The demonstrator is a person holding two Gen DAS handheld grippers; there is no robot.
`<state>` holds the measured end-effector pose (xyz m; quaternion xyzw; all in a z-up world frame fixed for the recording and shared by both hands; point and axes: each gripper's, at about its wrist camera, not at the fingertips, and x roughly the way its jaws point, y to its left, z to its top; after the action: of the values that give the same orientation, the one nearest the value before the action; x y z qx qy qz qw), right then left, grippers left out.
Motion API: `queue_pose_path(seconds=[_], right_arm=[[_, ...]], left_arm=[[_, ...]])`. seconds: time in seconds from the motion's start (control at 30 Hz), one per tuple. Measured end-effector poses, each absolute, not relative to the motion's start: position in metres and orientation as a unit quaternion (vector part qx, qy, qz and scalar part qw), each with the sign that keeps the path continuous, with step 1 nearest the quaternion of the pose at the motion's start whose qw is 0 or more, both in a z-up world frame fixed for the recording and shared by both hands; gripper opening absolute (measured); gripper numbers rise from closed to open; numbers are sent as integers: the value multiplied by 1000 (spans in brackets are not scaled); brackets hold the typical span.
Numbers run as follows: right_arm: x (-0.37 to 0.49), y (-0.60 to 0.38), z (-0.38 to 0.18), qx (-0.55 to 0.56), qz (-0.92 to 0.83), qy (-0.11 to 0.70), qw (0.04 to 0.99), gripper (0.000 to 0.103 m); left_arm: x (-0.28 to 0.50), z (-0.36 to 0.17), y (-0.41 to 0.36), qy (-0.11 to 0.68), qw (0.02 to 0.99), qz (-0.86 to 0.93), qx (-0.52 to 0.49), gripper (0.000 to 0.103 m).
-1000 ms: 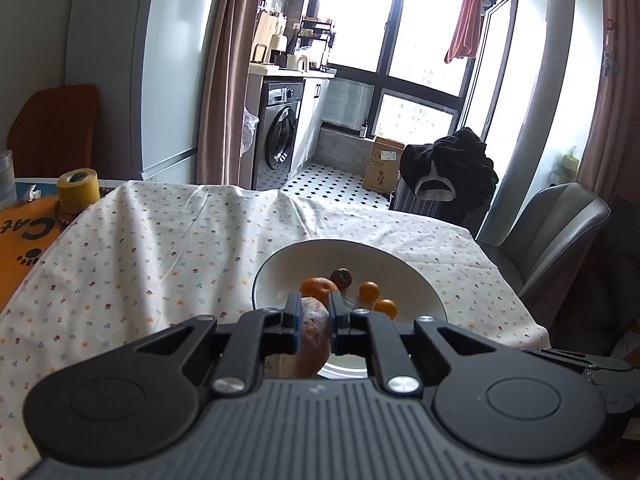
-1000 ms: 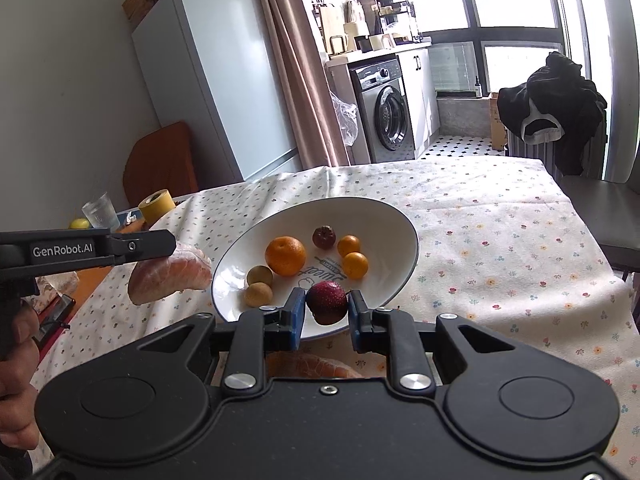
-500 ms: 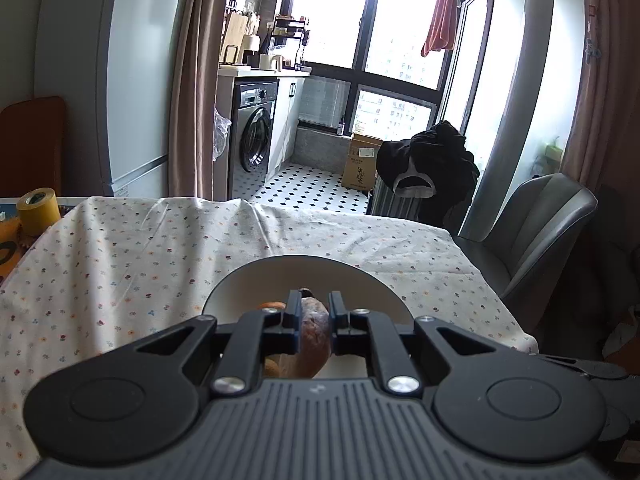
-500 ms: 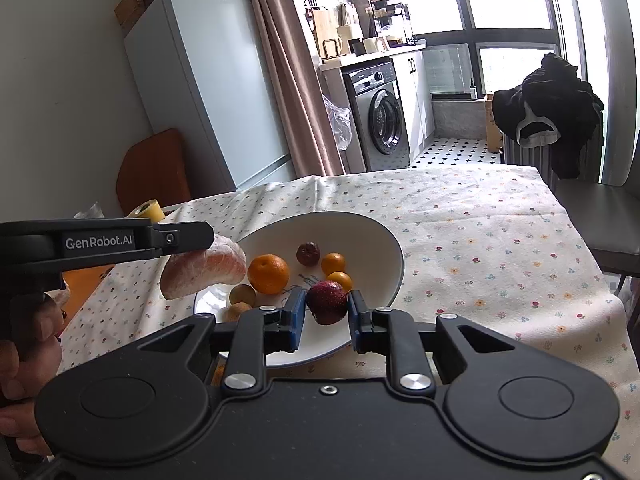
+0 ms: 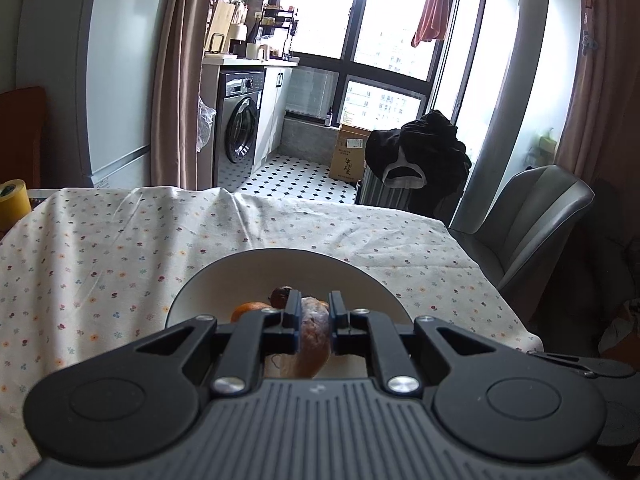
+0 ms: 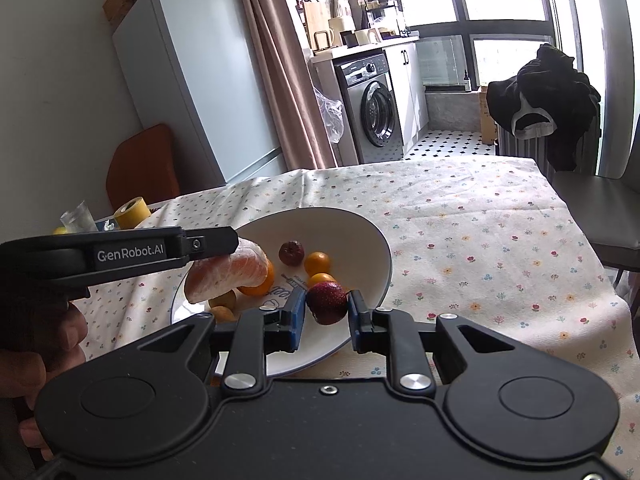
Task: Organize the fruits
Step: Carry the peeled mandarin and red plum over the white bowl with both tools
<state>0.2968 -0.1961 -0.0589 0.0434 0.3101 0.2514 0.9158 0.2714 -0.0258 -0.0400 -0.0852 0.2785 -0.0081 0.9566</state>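
Both hand-held grippers reached over the plate (image 6: 372, 240), left (image 5: 314, 322) clamping peeled citrus (image 6: 228, 274), right (image 6: 326, 312) gripping red fruit (image 6: 326, 300).

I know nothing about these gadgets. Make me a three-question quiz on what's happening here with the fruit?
1. True or false: the left gripper holds a peeled citrus piece above the white plate.
2. What does the right gripper hold? A) red fruit B) yellow tape roll C) nothing
3. Which lies farther from the right gripper: the dark wrinkled fruit or the small orange fruits?

Key: 1 true; 2 A; 3 dark wrinkled fruit.
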Motion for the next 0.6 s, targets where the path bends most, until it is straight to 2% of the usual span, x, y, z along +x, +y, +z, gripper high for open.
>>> queue_pose_path(seconds=[0.23, 0.3, 0.33, 0.6], right_arm=[[301, -197, -64, 46, 247, 317, 915, 22], [302, -197, -65, 46, 247, 318, 914, 22], [303, -196, -66, 47, 247, 318, 914, 22], [303, -189, -64, 46, 253, 315, 914, 21]], left_arm=[[272, -61, -23, 309, 945, -12, -103, 11], [273, -66, -20, 318, 941, -10, -110, 3], [273, -68, -18, 323, 939, -10, -116, 2], [267, -62, -3, 320, 938, 9, -131, 7]])
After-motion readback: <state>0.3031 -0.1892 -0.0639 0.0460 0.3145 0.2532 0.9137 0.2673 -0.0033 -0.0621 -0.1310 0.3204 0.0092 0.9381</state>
